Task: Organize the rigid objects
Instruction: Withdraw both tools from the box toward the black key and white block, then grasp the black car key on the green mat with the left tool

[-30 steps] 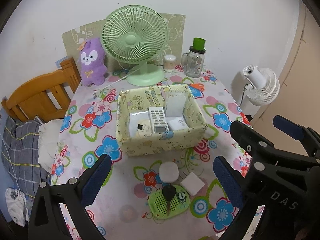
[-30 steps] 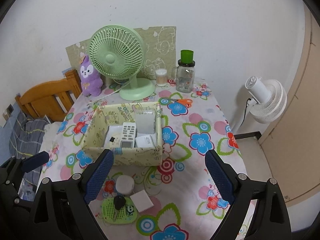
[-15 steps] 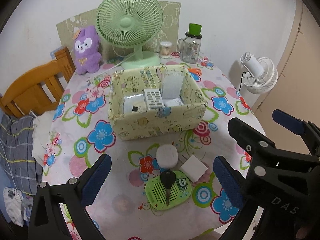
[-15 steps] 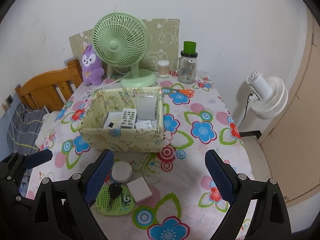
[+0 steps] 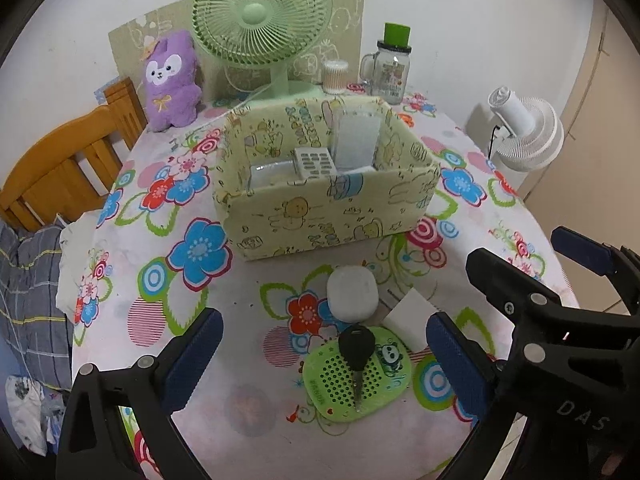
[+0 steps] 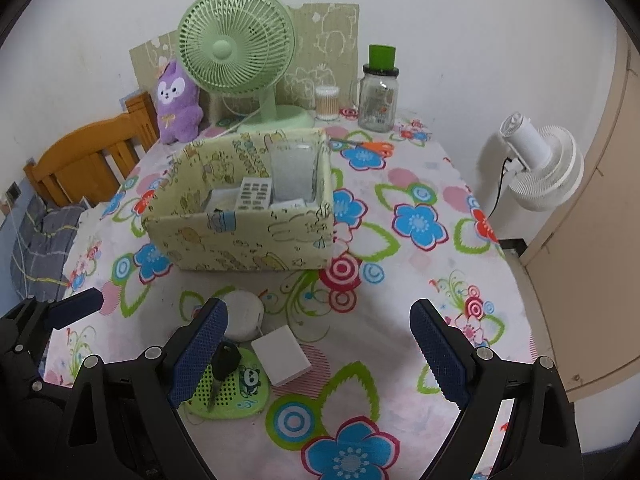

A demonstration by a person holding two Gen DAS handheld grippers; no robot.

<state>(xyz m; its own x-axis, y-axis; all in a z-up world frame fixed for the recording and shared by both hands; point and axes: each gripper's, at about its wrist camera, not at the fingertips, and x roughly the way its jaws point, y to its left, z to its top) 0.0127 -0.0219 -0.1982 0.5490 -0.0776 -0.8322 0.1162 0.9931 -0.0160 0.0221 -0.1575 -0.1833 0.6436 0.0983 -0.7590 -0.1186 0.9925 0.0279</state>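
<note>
- The black car key (image 5: 356, 350) lies on top of the flat green plastic pad with holes and a panda picture (image 5: 358, 376), near my edge of the surface with the flowered cloth (image 5: 248, 360).
- A round white plastic case (image 5: 353, 294) touches the pad's far side, and a small white square block (image 5: 412, 318) sits just beside it.
- I think the key goes first, because it sits on top.
- My left tongs (image 5: 320, 364) are wide open, hold nothing, and hang around the key and pad.
- I should come straight down on the key's fat black head and squeeze softly, so the pad stays put.
- My right tongs (image 6: 320, 354) are wide open and hold nothing too.
- The yellow cloth box with cartoon animals (image 5: 332, 212) waits just behind, with a grey remote (image 5: 314, 162) inside.
</note>
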